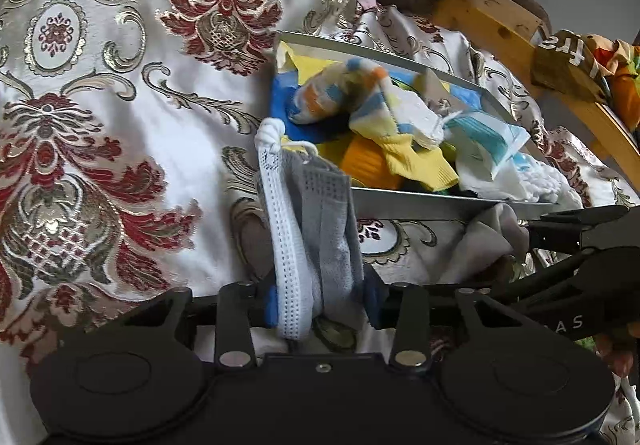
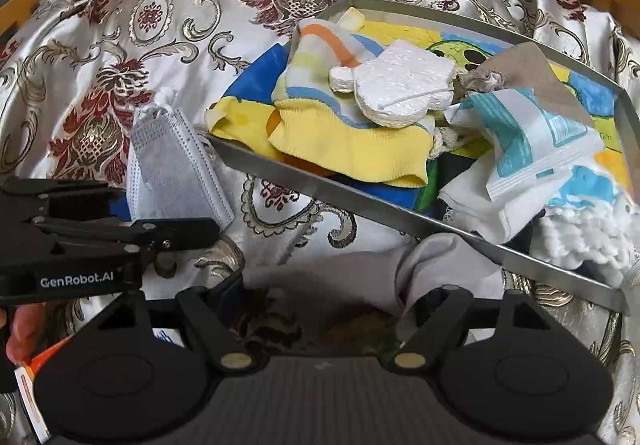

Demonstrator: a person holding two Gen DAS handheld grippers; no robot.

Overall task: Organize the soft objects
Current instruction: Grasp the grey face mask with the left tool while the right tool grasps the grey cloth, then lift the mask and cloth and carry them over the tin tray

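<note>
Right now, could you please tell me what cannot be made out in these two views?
1. Right wrist view: the grey cloth covers one fingertip of the right gripper.
2. Both views: socks and packets hide most of the floor of the tray.
3. Left wrist view: lettering on the bag is folded and only partly readable.

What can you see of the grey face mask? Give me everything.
The face mask is a folded grey one with a white perforated edge band and white ear loops knotted in a bunch at its far end. It looks like thin nonwoven fabric, soft and creased. It stands between the blue pads of the left gripper, which appear to press on its near end. Its far end reaches the near left corner of the metal tray. Under it lies the patterned cloth.
</note>
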